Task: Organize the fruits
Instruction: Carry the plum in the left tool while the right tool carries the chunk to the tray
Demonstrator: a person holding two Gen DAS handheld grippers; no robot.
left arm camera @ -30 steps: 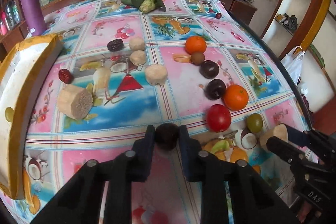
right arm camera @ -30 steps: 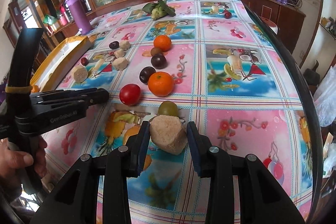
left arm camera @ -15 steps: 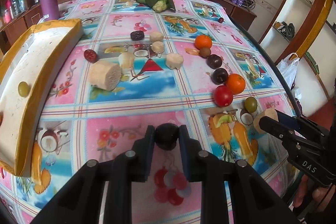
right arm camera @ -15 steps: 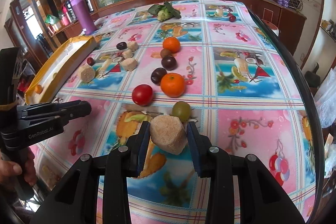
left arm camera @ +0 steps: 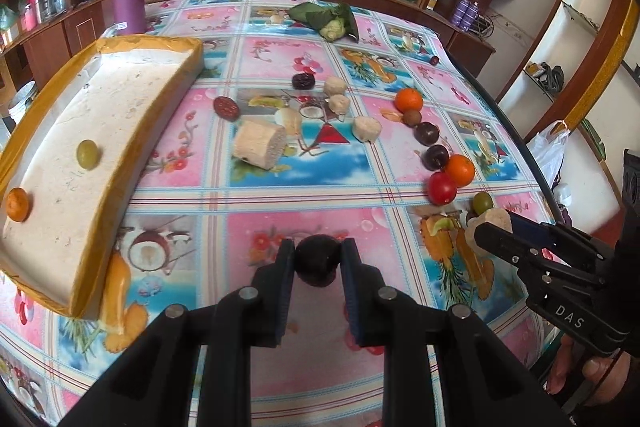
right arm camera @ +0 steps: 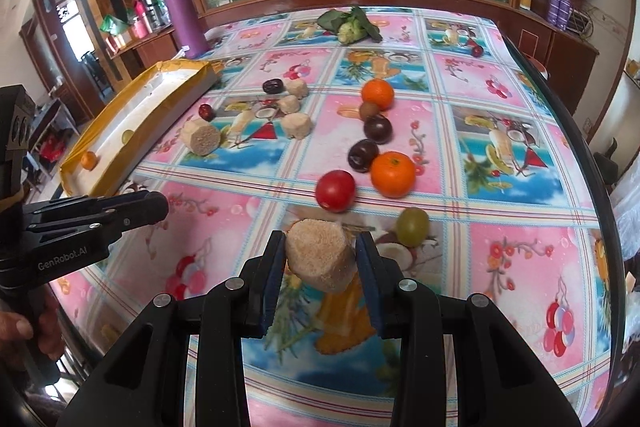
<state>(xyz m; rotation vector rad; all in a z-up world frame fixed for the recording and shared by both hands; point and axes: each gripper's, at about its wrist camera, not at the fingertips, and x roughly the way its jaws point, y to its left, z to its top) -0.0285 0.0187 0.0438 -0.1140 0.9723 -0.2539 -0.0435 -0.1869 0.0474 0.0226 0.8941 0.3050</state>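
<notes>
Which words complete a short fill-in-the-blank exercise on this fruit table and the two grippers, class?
1. The left gripper is shut on a small, round, ____-coloured fruit.
2. The right gripper holds a ____-coloured sugarcane chunk.
3. The tray holds a green grape and a small ____.
4. The red tomato lies on the ____.

Missing words: dark; beige; orange; tablecloth

1. The left gripper point(left arm camera: 318, 259) is black plastic, with two flat fingers lined in dark blue pads point(left arm camera: 285, 291).
2. Round silver screws point(left arm camera: 249, 293) sit at its linkage joints.
3. The right gripper point(right arm camera: 320, 259) has the same black build, blue pads and silver screws point(right arm camera: 408, 285).
4. At 3 o'clock in the left view its side reads "DAS"; at 9 o'clock in the right view the other's reads "GenRobot.AI".
</notes>
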